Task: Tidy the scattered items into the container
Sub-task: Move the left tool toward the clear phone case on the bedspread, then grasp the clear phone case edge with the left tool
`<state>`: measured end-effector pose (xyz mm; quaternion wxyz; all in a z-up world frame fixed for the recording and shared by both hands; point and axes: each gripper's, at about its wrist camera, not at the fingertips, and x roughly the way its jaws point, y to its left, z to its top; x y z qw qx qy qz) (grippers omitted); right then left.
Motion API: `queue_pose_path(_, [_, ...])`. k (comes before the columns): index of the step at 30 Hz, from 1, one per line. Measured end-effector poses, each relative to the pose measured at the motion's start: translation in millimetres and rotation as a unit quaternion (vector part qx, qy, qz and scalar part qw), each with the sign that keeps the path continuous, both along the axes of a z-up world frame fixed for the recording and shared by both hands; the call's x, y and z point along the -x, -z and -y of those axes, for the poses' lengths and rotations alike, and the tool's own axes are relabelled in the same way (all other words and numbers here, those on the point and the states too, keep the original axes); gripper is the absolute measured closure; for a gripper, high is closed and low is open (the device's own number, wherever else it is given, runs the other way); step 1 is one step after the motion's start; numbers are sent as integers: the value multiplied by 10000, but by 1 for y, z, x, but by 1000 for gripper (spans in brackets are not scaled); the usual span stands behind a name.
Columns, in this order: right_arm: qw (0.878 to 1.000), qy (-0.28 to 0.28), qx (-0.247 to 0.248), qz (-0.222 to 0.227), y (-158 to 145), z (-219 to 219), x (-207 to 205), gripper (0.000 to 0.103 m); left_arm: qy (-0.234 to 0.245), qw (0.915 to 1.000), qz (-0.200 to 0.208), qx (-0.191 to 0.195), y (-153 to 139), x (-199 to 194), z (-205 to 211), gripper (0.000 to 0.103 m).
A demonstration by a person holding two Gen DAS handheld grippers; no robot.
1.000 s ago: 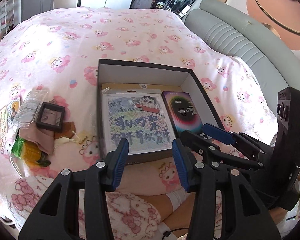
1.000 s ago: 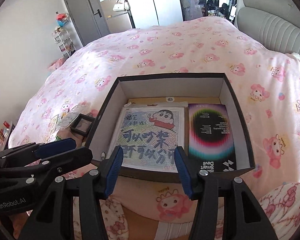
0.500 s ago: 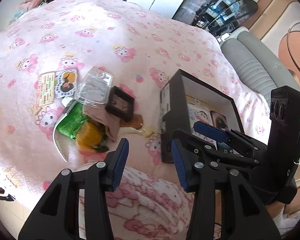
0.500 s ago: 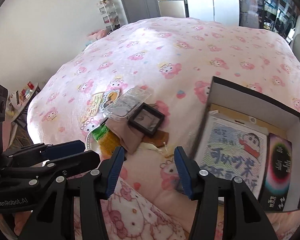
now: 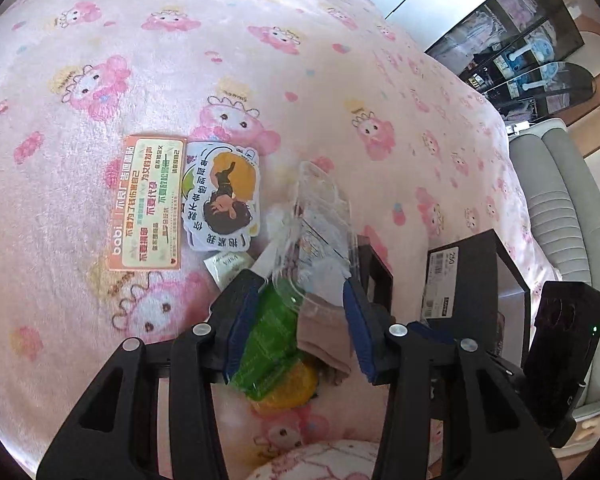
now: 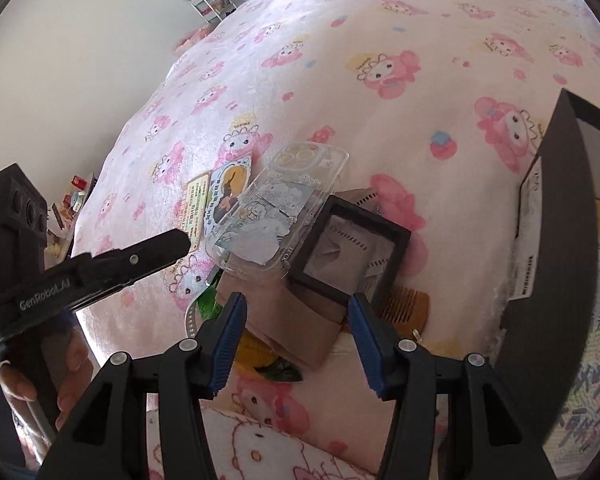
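Now both sets of fingers, left (image 5: 296, 320) and right (image 6: 296, 320), have swung from the box (image 6: 556, 216) to the scattered pile beside it; spread wide and empty, my left straddles the clear case (image 5: 320, 232).

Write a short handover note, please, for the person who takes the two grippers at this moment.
Left gripper: open, fingers either side of the pile's near end, over the green packet and the clear phone case; nothing gripped.
Right gripper: open, empty, over the beige cloth, near the small black frame.
Black box: right of the pile, already holding a printed sheet.
Left to do: the pile, the wooden comb, the sticker and orange card on the blanket.
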<state>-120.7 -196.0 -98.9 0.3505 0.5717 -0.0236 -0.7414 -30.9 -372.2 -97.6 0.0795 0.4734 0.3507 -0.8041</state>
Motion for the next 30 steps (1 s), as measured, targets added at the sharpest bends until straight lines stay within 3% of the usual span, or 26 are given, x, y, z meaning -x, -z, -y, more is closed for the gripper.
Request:
queue_pose_path(3, [9999, -10, 72, 107, 11, 9, 7, 54, -31, 9997, 212, -124, 20, 12, 6, 59])
queue_pose_path(5, [9998, 26, 115, 170, 18, 14, 12, 54, -3, 9993, 254, -272, 31, 15, 7, 65])
queue_pose_path(7, [9994, 41, 144, 319, 27, 19, 18, 54, 22, 9986, 154, -511, 35, 14, 7, 78])
queue_pose_path(12, [9975, -107, 494, 503, 27, 22, 16, 71, 91, 9986, 106, -510, 23, -1, -2, 83])
queue_pose_path(15, [9981, -308, 413, 330, 18, 17, -4, 71, 221, 9993, 140, -262, 8, -19, -15, 83])
queue_pose_path(18, [9967, -502, 454, 444, 14, 6, -28, 71, 477, 9975, 530, 10, 4, -35, -30, 81])
queue_pose_path(20, [9946, -628, 497, 656, 19, 0, -41, 71, 582, 9961, 628, 227, 4, -44, -35, 68])
queue_pose_path(21, [9939, -693, 432, 742, 22, -1, -45, 71, 562, 9962, 615, 260, 5, -47, -34, 55])
queue_pose_path(22, [9941, -727, 355, 718, 24, -1, -46, 71, 486, 9972, 529, 199, 6, -49, -31, 53])
queue_pose_path(24, [9966, -621, 161, 516, 25, 0, -43, 71, 266, 9986, 449, -8, 11, -48, -20, 53])
queue_pose_path(27, [9979, -364, 251, 483, 23, -1, -29, 70, 84, 9997, 192, 133, 6, -40, -8, 54])
queue_pose_path(29, [9979, -226, 380, 468, 20, -2, -20, 69, 65, 9999, 10, 147, 5, -30, -2, 58])
queue_pose_path(30, [9980, -165, 394, 457, 21, -1, -15, 69, 84, 9999, -6, 114, 7, -24, 1, 66])
